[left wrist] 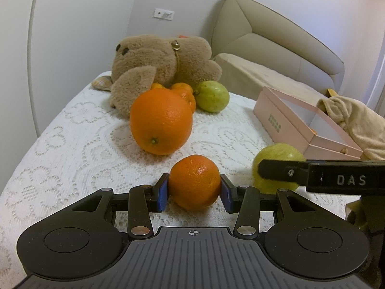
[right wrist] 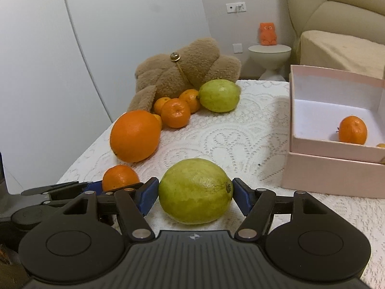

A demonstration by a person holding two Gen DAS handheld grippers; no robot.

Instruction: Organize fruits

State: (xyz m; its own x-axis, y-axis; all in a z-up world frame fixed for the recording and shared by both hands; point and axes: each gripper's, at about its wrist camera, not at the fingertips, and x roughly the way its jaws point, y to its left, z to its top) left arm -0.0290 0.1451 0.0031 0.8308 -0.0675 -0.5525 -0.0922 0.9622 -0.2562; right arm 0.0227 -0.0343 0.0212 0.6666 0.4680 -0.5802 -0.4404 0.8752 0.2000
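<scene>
My left gripper [left wrist: 194, 193] is shut on a small mandarin [left wrist: 195, 175] that rests on the white lace cloth [left wrist: 72, 144]; its blue pads press both sides. My right gripper [right wrist: 195, 193] is shut on a green guava [right wrist: 195, 187], blue pads against its two ends, low over the cloth. The two grippers are side by side: the right one's finger [left wrist: 312, 175] crosses the guava [left wrist: 276, 154] in the left wrist view. A big orange [left wrist: 161, 122] lies just beyond. An open pink box [right wrist: 332, 175] on the right holds one mandarin [right wrist: 352, 130].
A brown teddy bear [right wrist: 187, 69] lies at the far side, with several mandarins [right wrist: 175, 112] and a second guava [right wrist: 219, 95] against it. A yellow cloth [left wrist: 356, 120] lies beside the box. A beige sofa [left wrist: 264, 55] and a small round side table [right wrist: 269, 53] stand beyond.
</scene>
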